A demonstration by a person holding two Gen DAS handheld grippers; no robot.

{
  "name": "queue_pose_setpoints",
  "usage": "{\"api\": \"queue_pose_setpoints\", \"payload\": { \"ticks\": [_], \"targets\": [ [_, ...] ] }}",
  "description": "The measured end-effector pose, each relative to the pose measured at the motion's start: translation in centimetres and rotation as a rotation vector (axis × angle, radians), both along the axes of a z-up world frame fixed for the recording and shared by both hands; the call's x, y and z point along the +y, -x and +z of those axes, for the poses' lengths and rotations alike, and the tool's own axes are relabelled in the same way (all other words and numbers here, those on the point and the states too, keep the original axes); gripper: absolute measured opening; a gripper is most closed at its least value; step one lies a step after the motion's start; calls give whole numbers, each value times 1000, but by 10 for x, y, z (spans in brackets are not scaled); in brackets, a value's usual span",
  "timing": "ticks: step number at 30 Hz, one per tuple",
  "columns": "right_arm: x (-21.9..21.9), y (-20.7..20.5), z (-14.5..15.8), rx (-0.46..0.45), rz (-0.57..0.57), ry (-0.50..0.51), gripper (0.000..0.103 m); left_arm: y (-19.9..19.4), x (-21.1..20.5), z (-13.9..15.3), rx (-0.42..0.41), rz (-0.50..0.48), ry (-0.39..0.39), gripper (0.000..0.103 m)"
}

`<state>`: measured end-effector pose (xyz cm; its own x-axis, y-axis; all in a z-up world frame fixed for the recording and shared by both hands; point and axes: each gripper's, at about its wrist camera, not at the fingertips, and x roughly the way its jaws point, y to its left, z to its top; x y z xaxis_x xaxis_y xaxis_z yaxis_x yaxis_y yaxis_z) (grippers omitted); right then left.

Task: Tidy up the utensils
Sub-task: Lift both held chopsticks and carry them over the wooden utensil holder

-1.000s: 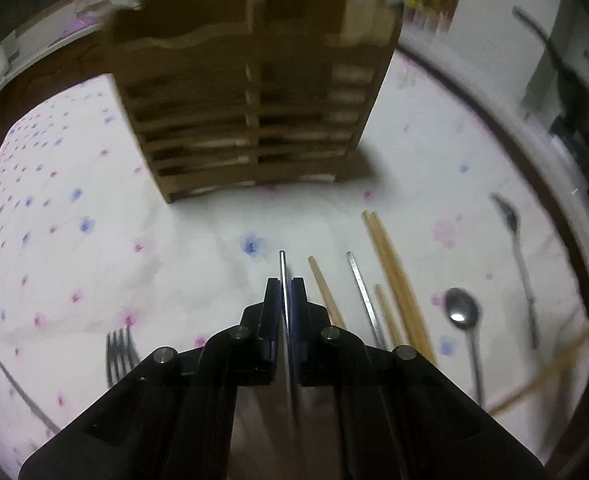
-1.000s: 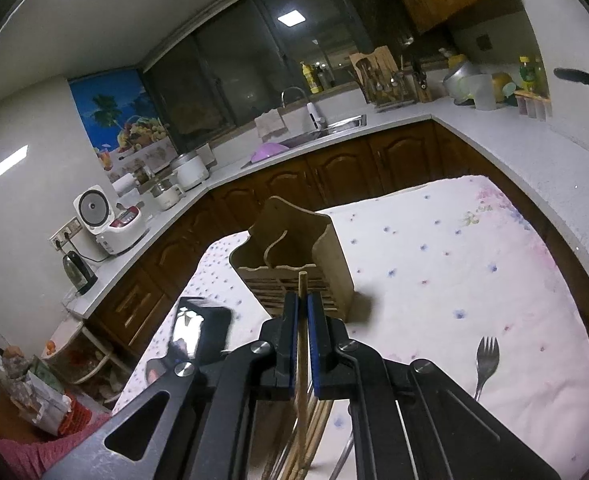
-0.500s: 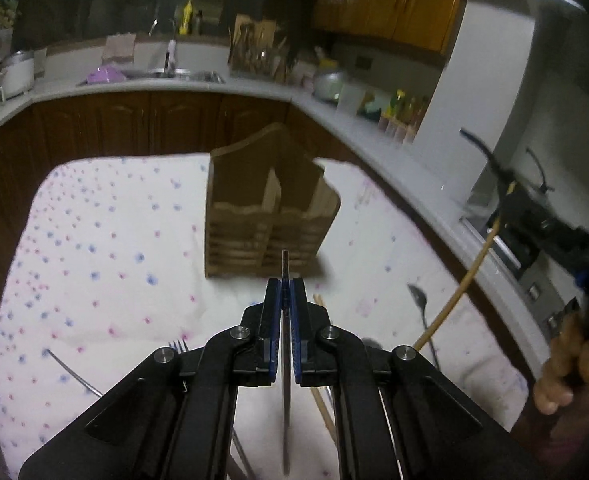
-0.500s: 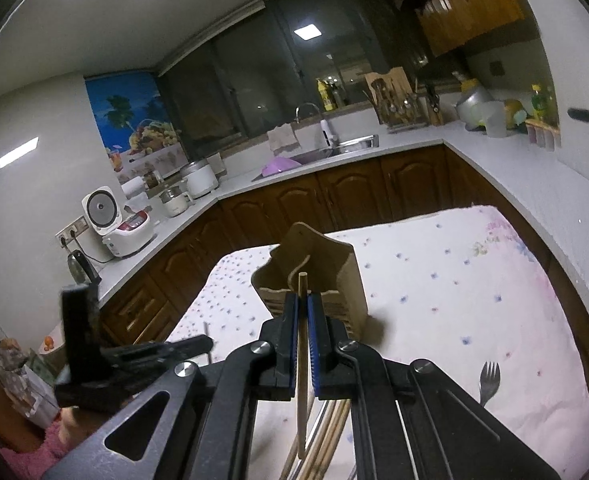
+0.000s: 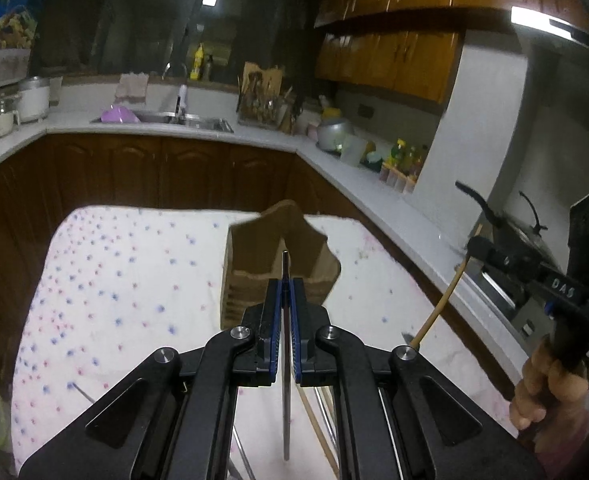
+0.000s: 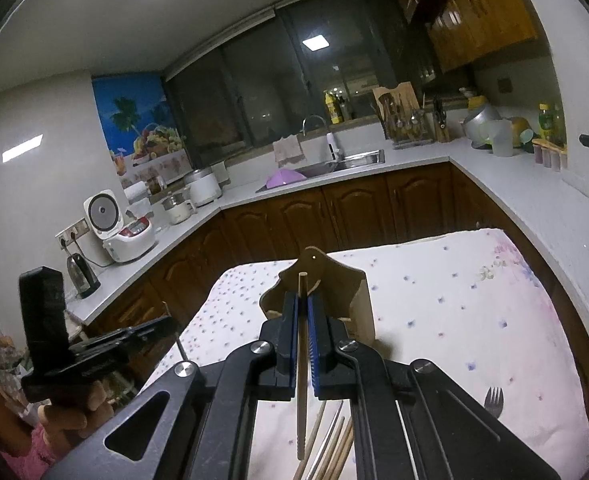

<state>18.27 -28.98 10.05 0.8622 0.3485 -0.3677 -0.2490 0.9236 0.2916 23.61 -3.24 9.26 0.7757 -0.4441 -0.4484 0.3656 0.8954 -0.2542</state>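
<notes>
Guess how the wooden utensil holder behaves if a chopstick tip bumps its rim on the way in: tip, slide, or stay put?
The wooden utensil holder looks tall for its footprint and empty, so a rim bump could probably rock it. It stands on a soft floral cloth, which likely resists sliding but may let it wobble. The wooden chopstick in the right gripper looks thin and light, so any push is probably gentle.

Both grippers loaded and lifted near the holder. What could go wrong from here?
1. The left gripper pinches a thin metal chopstick near its top; it may swing or slip.
2. The right gripper holds a wooden chopstick likewise, so both may crowd each other over the wooden holder, possibly tipping it.
</notes>
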Motion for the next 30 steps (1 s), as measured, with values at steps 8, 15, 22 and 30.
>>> {"api": "queue_pose_setpoints", "payload": {
  "ticks": [8, 15, 22, 30],
  "targets": [
    [-6, -21, 13, -49, -39, -20, 5, -16, 6, 30, -114, 60, 35, 3],
    [-17, -56, 35, -112, -88, -44, 5, -55, 7, 57, -215, 137, 68, 3],
    [-27, -98, 54, -177, -156, -71, 5, -102, 11, 71, -282, 226, 114, 3],
    [-15, -146, 17, -151, -190, -39, 5, -149, -2, 27, -226, 281, 104, 3]
  ]
}}
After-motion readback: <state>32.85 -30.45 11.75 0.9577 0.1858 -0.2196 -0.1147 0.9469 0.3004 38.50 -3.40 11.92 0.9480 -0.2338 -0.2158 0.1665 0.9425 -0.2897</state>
